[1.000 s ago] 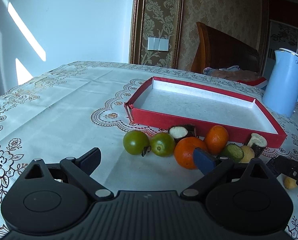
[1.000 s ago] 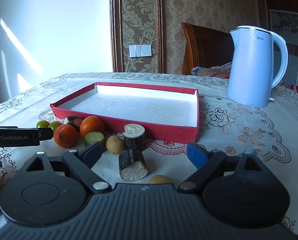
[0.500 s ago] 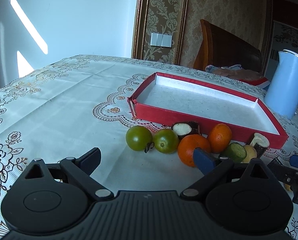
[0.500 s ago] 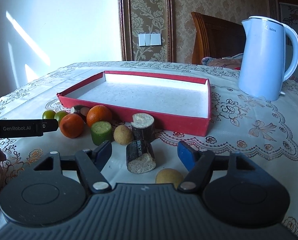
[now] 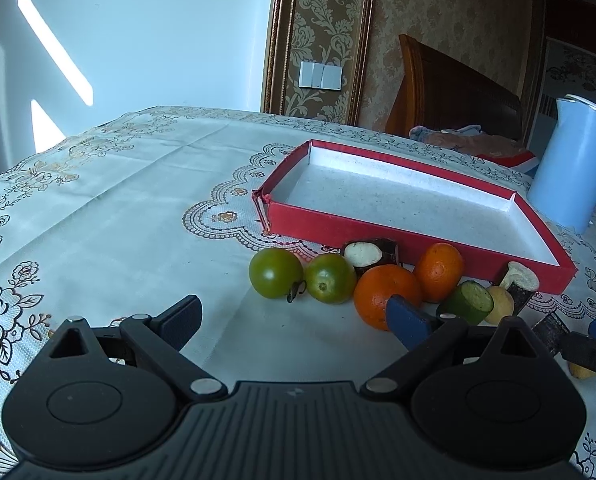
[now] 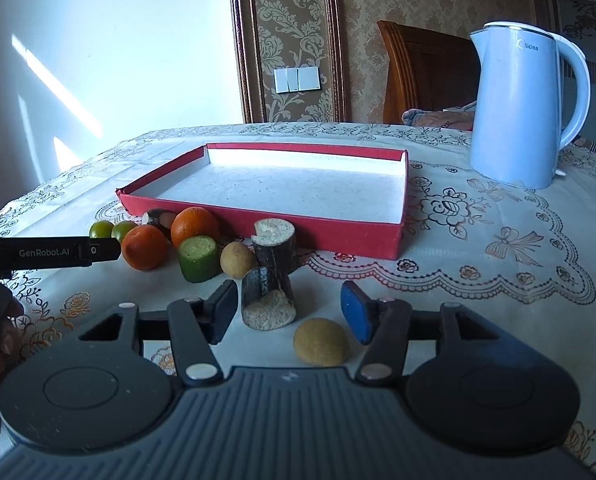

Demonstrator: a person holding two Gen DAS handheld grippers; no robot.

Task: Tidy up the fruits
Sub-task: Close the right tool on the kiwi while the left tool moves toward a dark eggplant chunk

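- Slanting sunlight stripes the pale blue-white wall (image 5: 110, 40) on the left.
- Fisheye bending curves the edges; corners darken.
- Focus is sharp, colours bluish.

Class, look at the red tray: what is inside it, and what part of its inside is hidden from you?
The red tray shows only a bare white speckled floor; no fruit lies in it. The near wall hides the floor strip just behind it.

A smooth embroidered cloth (image 6: 477, 248) covers the worktop. The red tray (image 6: 321, 228) looks like matt cardboard, the kettle (image 6: 517, 112) glossy plastic, the oranges (image 5: 385, 294) finely dimpled, the green tomatoes (image 5: 276, 278) glossy.
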